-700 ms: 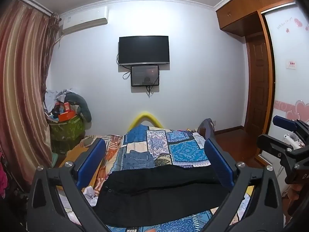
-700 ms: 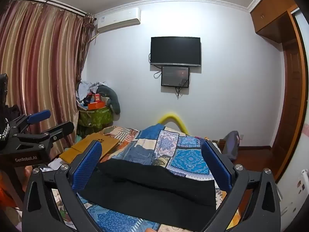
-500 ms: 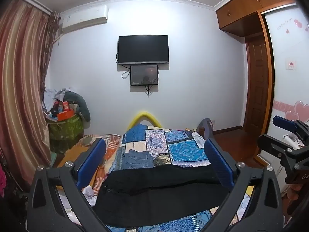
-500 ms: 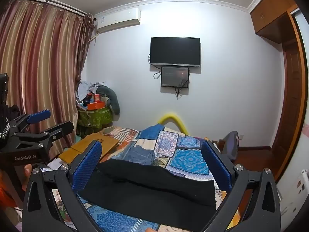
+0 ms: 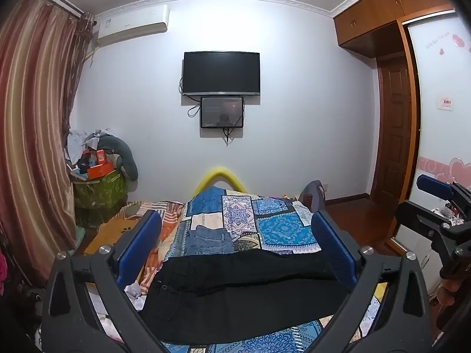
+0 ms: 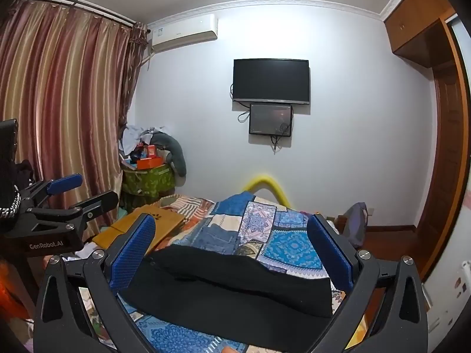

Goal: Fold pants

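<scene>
Patchwork bedspread and black pants lie unchanged; left claw and right claw stay spread

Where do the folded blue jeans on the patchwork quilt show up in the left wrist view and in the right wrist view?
Left wrist view: the folded blue jeans lie centre-left, just beyond the black pants.
Right wrist view: the jeans lie left of centre, again behind the black pants.
Shared landmark: the wall-mounted black television above the bed.
</scene>
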`<act>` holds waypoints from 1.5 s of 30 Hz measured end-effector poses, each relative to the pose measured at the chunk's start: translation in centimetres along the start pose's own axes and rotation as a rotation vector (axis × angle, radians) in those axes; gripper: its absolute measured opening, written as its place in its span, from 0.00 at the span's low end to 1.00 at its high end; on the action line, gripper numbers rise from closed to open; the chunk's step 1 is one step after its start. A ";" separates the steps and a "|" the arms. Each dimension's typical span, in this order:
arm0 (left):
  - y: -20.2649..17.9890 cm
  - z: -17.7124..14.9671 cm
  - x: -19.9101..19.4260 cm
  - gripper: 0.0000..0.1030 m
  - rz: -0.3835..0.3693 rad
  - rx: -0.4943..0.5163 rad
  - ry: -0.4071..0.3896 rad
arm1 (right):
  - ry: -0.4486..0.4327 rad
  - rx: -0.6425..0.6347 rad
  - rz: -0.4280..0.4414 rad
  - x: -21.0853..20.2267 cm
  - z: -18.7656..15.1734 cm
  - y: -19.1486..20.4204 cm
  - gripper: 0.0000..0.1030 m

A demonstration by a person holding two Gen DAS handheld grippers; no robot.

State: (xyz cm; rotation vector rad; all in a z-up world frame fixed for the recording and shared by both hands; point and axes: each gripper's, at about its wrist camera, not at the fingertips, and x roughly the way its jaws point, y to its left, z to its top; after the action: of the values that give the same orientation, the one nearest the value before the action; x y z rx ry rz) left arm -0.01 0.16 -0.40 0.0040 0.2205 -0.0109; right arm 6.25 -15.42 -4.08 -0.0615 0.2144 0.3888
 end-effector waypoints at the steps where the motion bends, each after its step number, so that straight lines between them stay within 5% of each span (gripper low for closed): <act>1: 0.0 0.0 0.0 1.00 -0.001 -0.001 0.001 | 0.000 0.000 0.000 0.1 0.0 0.0 0.99; 45: 0.6 -0.1 0.2 1.00 0.005 0.007 -0.013 | -0.003 0.005 0.000 0.1 0.1 -0.4 1.00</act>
State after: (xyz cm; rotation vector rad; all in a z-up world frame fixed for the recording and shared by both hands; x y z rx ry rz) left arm 0.19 0.71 -0.50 0.0113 0.2070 -0.0069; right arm 6.54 -15.74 -3.97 -0.0564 0.2124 0.3880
